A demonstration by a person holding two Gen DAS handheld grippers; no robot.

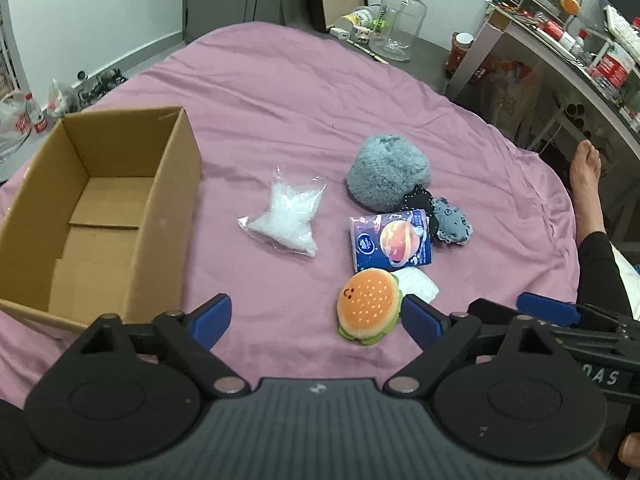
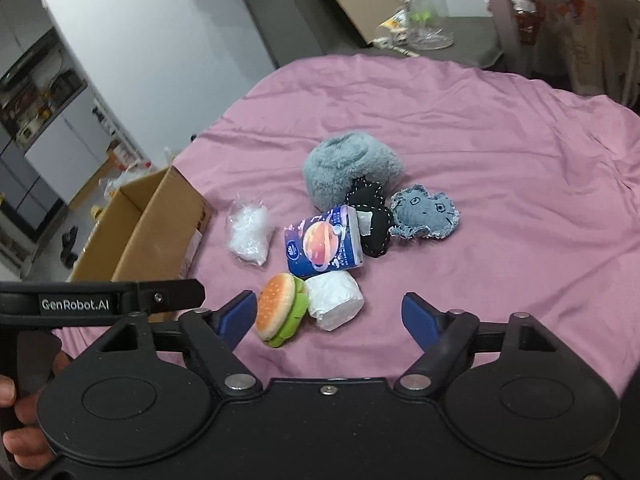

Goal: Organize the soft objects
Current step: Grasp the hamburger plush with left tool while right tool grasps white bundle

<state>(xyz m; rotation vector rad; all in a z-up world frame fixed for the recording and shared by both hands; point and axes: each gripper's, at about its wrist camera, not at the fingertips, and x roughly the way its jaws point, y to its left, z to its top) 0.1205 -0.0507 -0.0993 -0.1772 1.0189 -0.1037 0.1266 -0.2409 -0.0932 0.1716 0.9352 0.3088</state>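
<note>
On the pink bedsheet (image 1: 280, 92) lie a burger plush (image 1: 370, 306), a white wrapped wad (image 1: 418, 286), a blue tissue pack (image 1: 394, 240), a clear bag of white filling (image 1: 286, 220), a grey fluffy ball (image 1: 386, 170), a black stitched pad (image 1: 420, 200) and a denim pad (image 1: 452, 222). An empty cardboard box (image 1: 172, 200) stands at the left. My left gripper (image 1: 318, 316) is open, the burger close to its right finger. My right gripper (image 2: 330, 314) is open around the burger plush (image 2: 282, 310) and the white wad (image 2: 334, 304), pads not pressing.
A big glass jar (image 1: 400, 20) and small items stand beyond the bed's far edge. A cluttered shelf unit (image 1: 580, 48) is at the right, with a person's bare foot (image 1: 586, 168) by the bed. Bottles and bags (image 1: 32, 116) lie on the floor left.
</note>
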